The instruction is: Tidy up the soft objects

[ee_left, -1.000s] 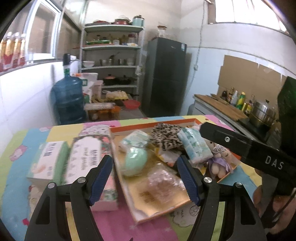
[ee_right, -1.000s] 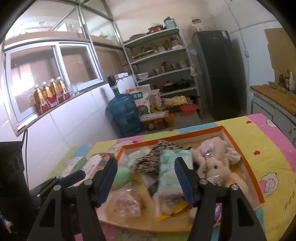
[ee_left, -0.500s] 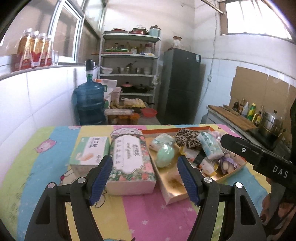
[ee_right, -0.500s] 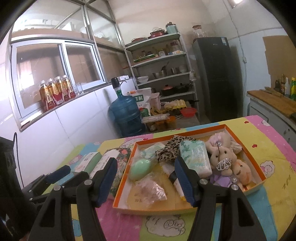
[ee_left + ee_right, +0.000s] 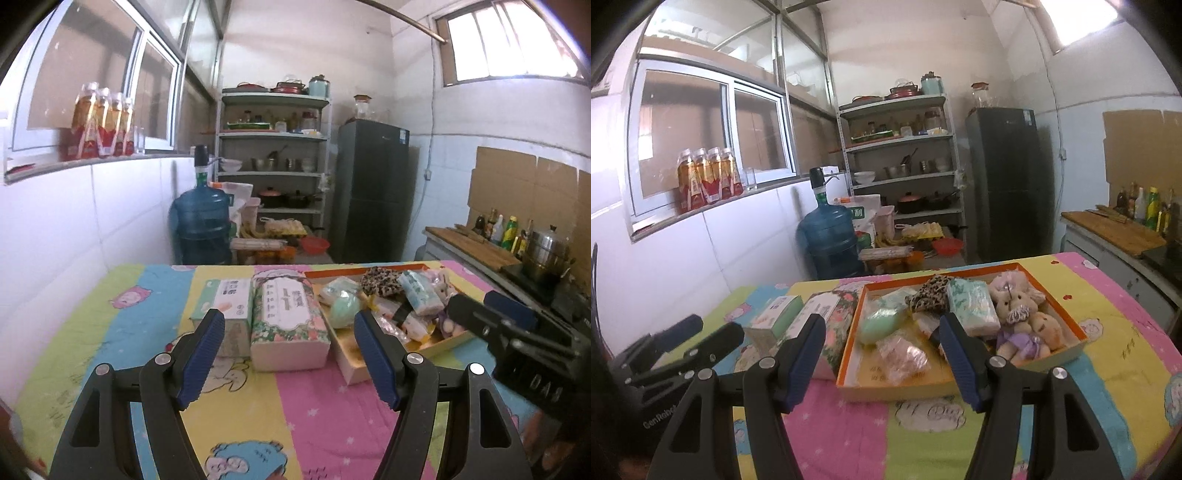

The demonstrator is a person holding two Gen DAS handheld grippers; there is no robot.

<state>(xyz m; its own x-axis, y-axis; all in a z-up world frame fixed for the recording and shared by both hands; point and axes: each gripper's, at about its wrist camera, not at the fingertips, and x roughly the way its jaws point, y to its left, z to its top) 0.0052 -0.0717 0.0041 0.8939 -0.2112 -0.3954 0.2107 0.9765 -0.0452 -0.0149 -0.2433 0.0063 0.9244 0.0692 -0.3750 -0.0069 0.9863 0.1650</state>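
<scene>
Here, left tool (image 5: 289, 354) and right tool (image 5: 882, 353) agape, empty, "DAS" on right tool body.

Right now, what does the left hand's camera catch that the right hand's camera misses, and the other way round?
Only the left wrist view shows the steel pot on the counter and the high window.

Only the right wrist view shows the whole orange-rimmed box and the plush toys clearly.

Both show the floral tissue pack, green tissue box, water jug, shelves and fridge. Each also catches the other gripper: left gripper, right gripper, both open and empty.
</scene>
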